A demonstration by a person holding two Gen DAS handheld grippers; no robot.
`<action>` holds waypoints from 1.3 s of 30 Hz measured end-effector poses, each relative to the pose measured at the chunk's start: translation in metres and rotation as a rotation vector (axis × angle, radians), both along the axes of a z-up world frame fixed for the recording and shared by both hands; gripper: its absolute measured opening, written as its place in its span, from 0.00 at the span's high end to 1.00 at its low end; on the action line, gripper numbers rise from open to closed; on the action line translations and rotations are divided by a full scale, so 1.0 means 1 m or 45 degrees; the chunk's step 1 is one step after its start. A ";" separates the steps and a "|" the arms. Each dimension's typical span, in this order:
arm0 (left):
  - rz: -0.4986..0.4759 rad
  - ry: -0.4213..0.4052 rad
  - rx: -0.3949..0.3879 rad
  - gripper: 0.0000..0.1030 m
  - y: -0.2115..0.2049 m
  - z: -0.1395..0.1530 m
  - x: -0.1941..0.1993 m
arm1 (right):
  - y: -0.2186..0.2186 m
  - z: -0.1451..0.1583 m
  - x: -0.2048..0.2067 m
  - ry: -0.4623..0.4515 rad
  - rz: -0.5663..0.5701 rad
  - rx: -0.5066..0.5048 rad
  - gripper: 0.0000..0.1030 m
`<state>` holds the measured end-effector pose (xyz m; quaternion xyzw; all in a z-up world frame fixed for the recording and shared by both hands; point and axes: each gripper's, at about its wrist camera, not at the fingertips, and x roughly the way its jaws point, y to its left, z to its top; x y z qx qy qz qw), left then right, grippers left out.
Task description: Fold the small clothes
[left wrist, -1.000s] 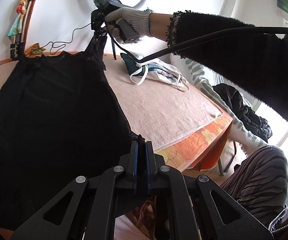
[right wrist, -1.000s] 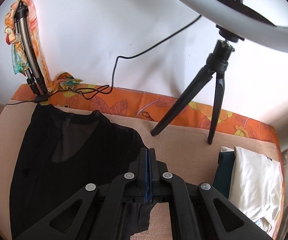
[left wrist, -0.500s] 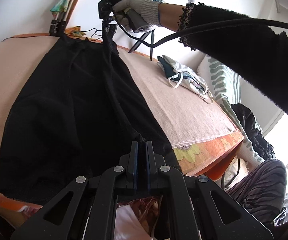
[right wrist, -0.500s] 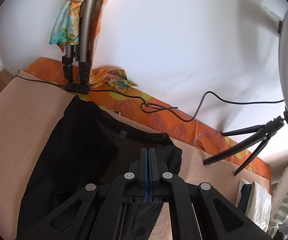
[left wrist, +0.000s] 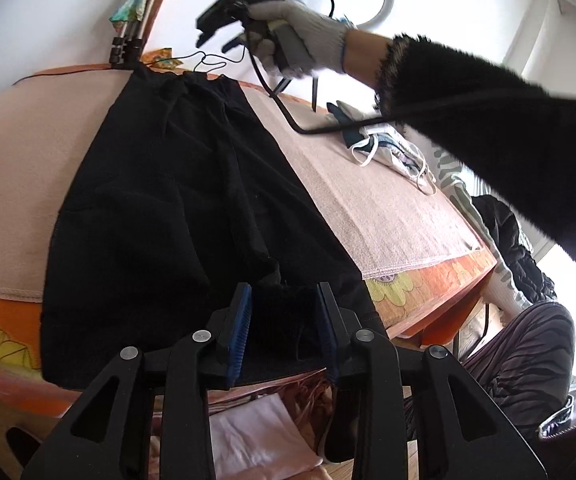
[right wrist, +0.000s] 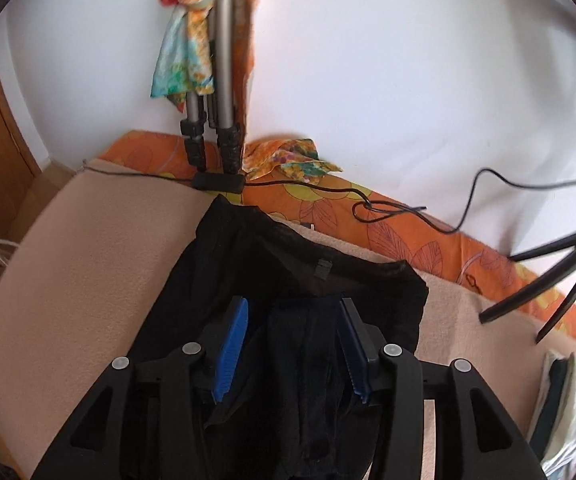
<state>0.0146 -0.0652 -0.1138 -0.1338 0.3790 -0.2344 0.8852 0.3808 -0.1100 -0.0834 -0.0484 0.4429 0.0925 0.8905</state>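
A beige blanket [left wrist: 368, 208] is covering the table, its orange floral cloth [right wrist: 408, 236] showing along the wall edge. Left to right: the black garment [left wrist: 159, 200] is lying flat, its long axis running from the near edge to the tripod legs [right wrist: 211, 136] at the wall. The left gripper [left wrist: 283, 320] is hovering at the near hem, jaws having just been opening, fabric between but unpressed. The right gripper [right wrist: 294, 344] is hanging over the far end, near the neckline, jaws likewise parting, cloth released. Each end is lying directly beneath its own gripper, so either is equally near for the next fold. Folded clothes [left wrist: 384, 148] are resting farther right.
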 end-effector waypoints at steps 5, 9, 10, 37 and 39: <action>-0.013 -0.027 0.038 0.67 0.026 0.021 -0.008 | -0.051 -0.027 -0.040 0.087 -0.081 0.185 0.65; -0.042 -0.048 0.128 0.67 0.045 0.043 -0.002 | -0.061 -0.048 -0.050 0.146 -0.112 0.253 0.63; -0.029 -0.056 0.138 0.67 0.051 0.049 0.002 | -0.062 -0.053 -0.051 0.164 -0.118 0.280 0.63; 0.236 -0.132 0.205 0.67 0.132 0.069 0.059 | -0.005 -0.026 -0.049 0.147 -0.042 0.193 1.00; 0.239 -0.129 0.208 0.67 0.133 0.067 0.060 | 0.011 -0.024 -0.044 0.150 -0.012 0.215 1.00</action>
